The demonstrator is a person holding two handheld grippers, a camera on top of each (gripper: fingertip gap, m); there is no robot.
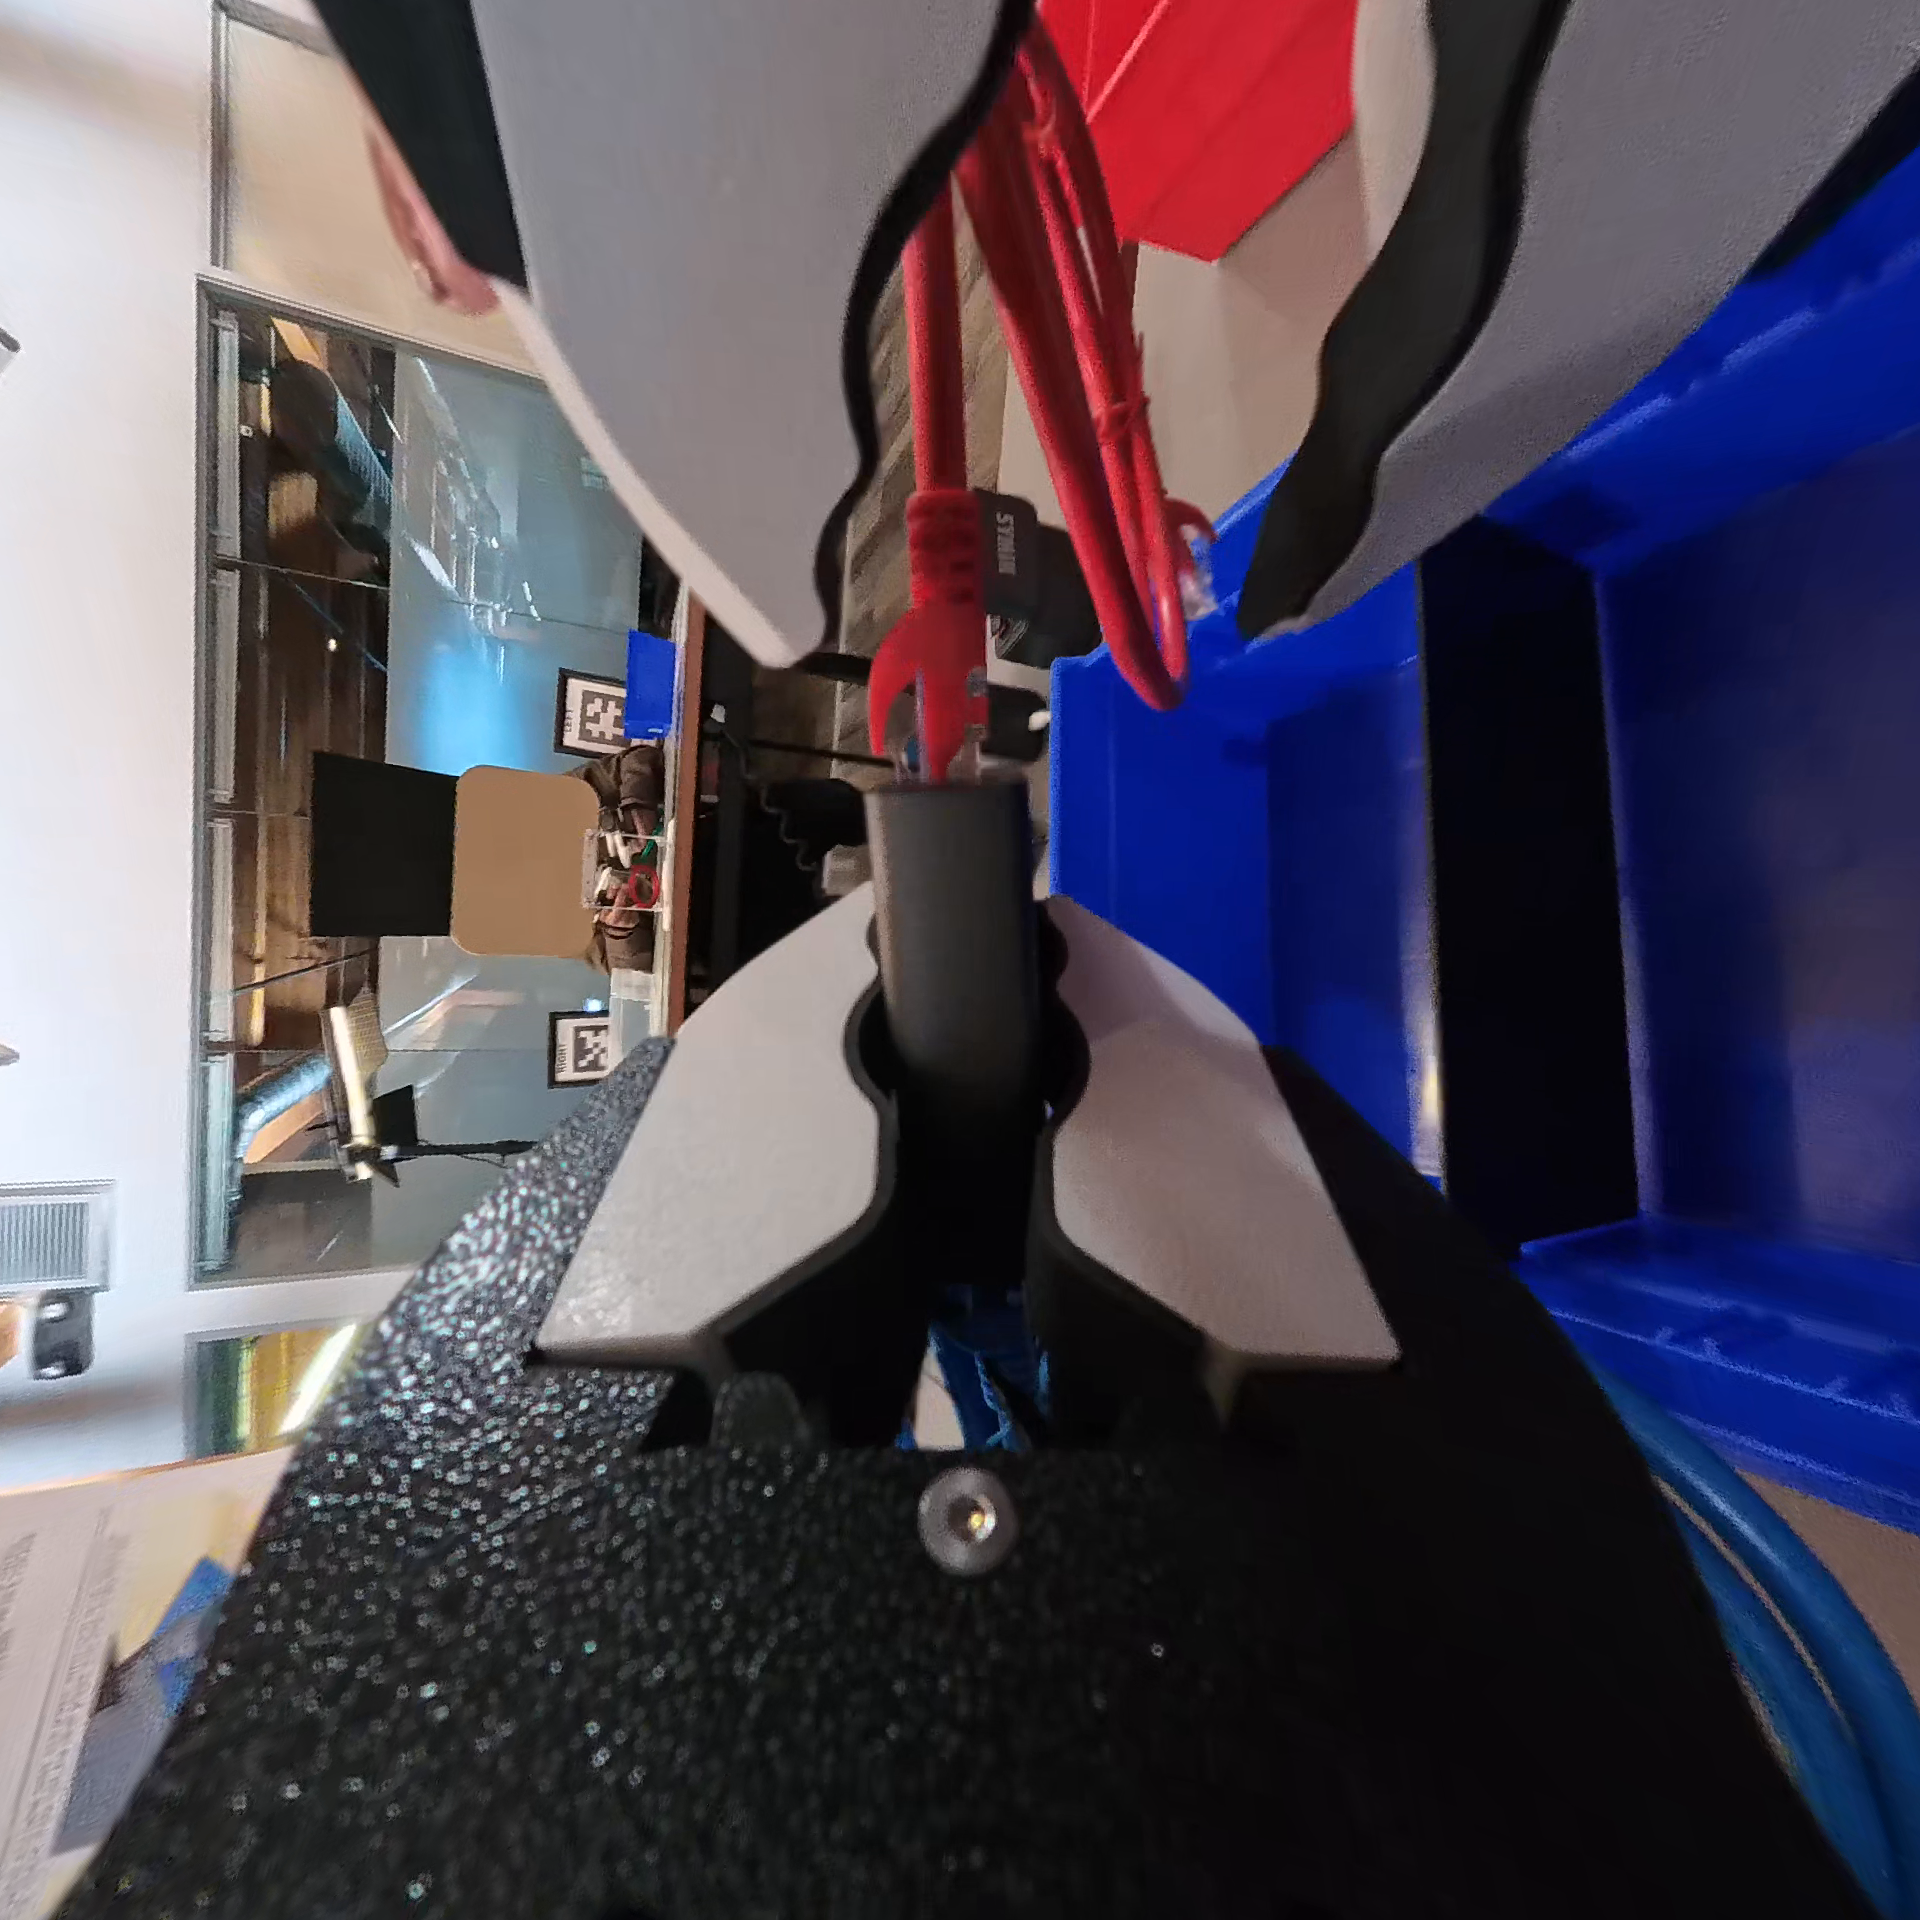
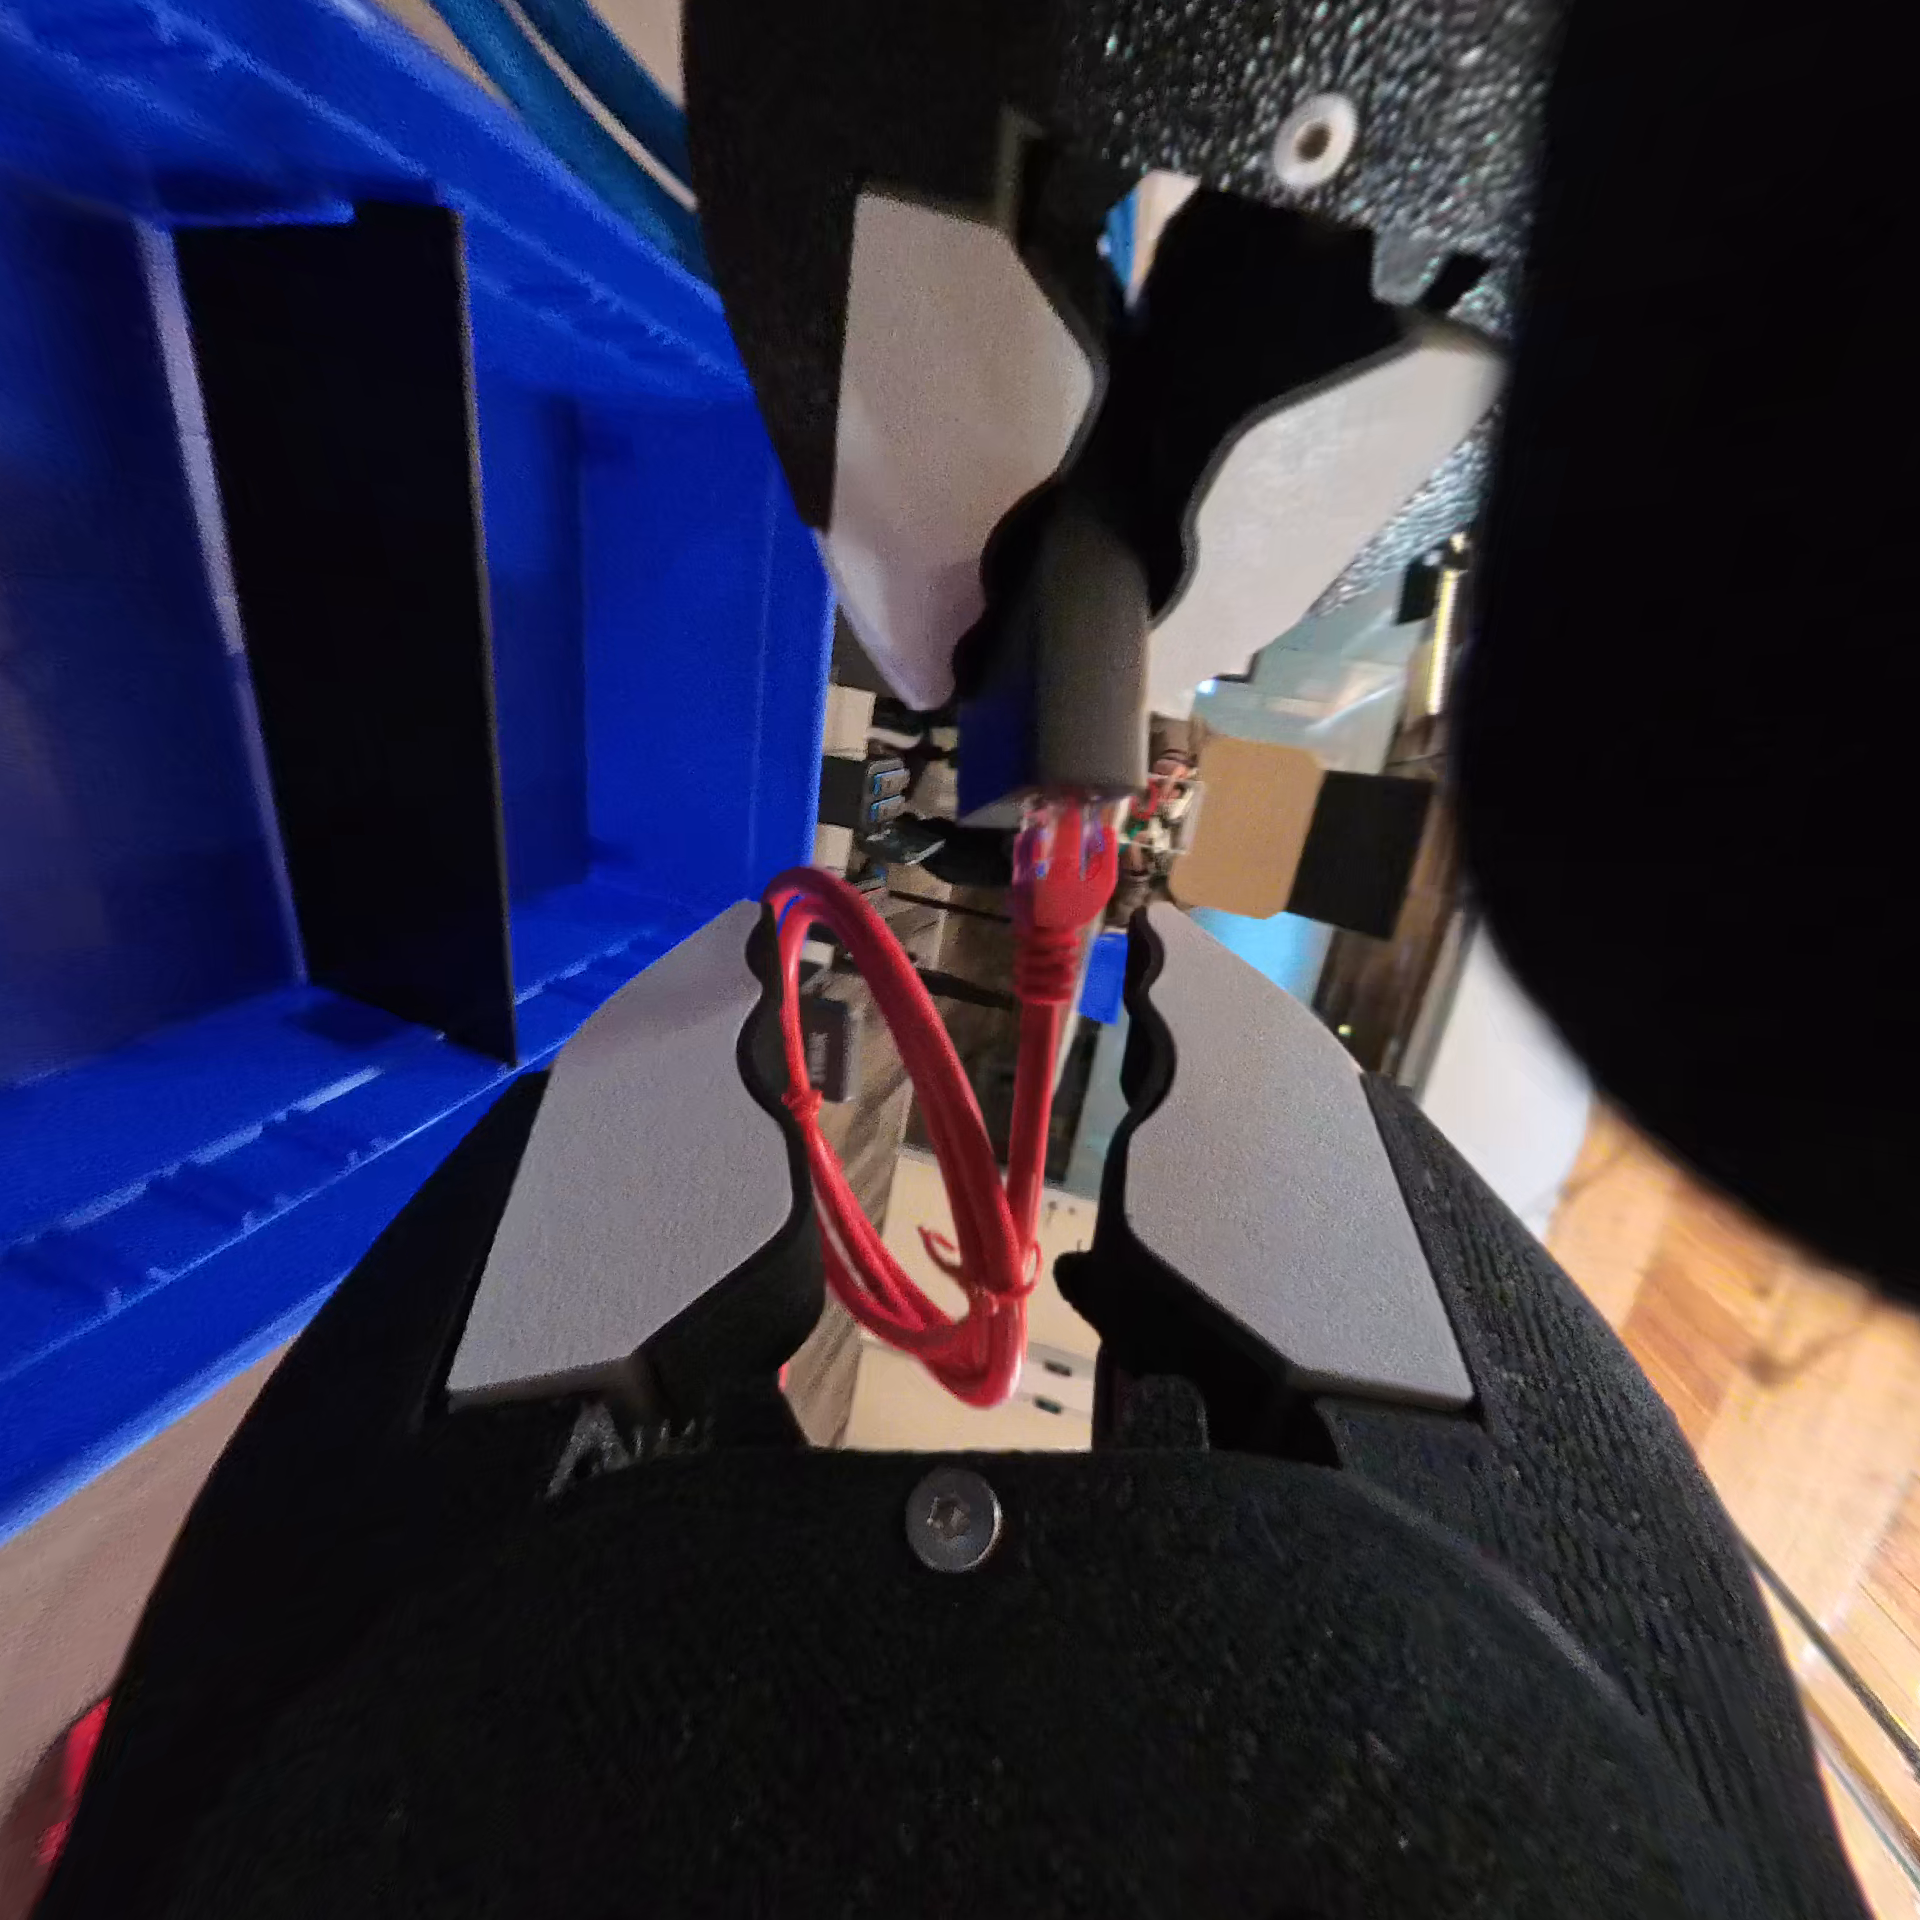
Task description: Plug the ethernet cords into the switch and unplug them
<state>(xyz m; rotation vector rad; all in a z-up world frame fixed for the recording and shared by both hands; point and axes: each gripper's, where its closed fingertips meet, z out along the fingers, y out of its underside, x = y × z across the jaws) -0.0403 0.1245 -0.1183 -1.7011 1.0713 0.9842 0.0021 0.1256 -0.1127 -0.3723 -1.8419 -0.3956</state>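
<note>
The left tongs [image 1: 956, 935] are clamped tight on a dark grey block [image 1: 951, 894], which stands out past their tips. A red plug [image 1: 928, 665] meets the block's end face; how deep it sits cannot be told. Its red cable [image 2: 1023, 1122] runs back between the fingers of the right tongs [image 2: 951, 956], which stand apart, no pad seen touching it. The cable's tied coil [image 2: 894, 1132] hangs there too. A blue bin [image 2: 416, 623] stands just beside both.

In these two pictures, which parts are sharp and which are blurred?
Left wrist view: the dark grey cylindrical adapter is sharp; the other gripper's grey fingers above are blurred. Right wrist view: the coiled red cable is fairly sharp; the blue plastic bin is soft.
</note>
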